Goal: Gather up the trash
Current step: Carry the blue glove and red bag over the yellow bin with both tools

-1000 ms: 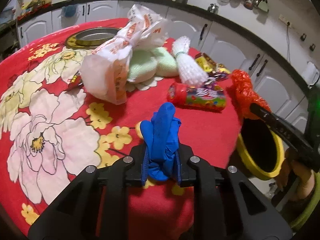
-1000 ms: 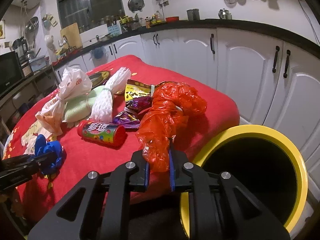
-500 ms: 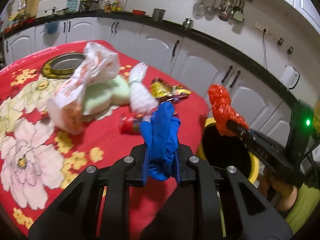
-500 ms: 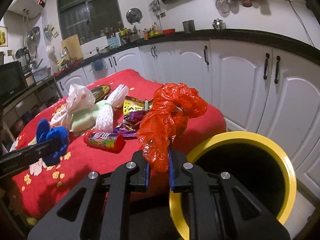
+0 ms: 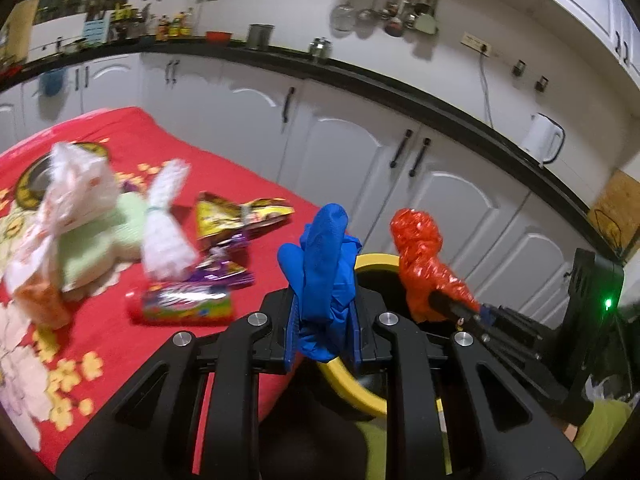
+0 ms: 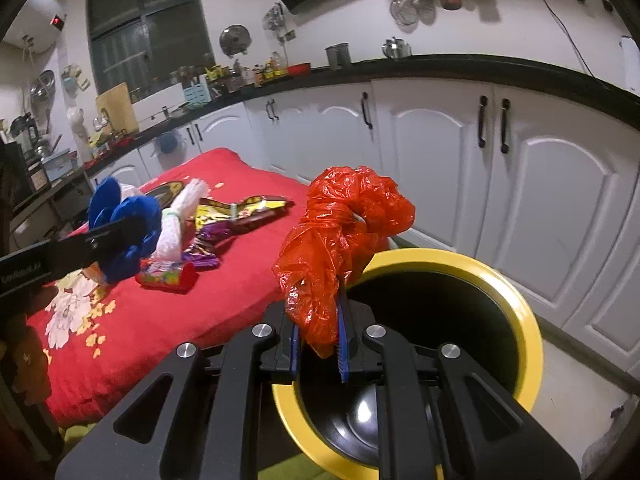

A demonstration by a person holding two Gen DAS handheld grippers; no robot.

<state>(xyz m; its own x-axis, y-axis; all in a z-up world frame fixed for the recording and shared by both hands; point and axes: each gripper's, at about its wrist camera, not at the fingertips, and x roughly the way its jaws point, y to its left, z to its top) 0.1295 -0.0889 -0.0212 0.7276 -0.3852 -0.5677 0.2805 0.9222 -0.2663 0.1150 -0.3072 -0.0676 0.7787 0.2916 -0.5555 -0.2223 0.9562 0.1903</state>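
Floral red cloth [image 6: 168, 320] – left gripper [image 5: 325, 322] pinches crumpled blue bag [image 5: 324, 264]; right gripper [image 6: 319, 338] clamps crinkly red plastic [image 6: 340, 232].

Motion blur smears the white bag [image 5: 68, 216]; the bin [image 6: 528, 320] is partly hidden.

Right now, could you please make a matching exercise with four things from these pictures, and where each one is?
Things:
1. blue bag
2. red bag
3. yellow-rimmed bin
4. candy tube

Places:
A. lying on the red tablecloth
B. clamped in the right gripper
C. standing on the floor beside the table
D. clamped in the left gripper

Pairs: 1-D, 2-B, 3-C, 4-A
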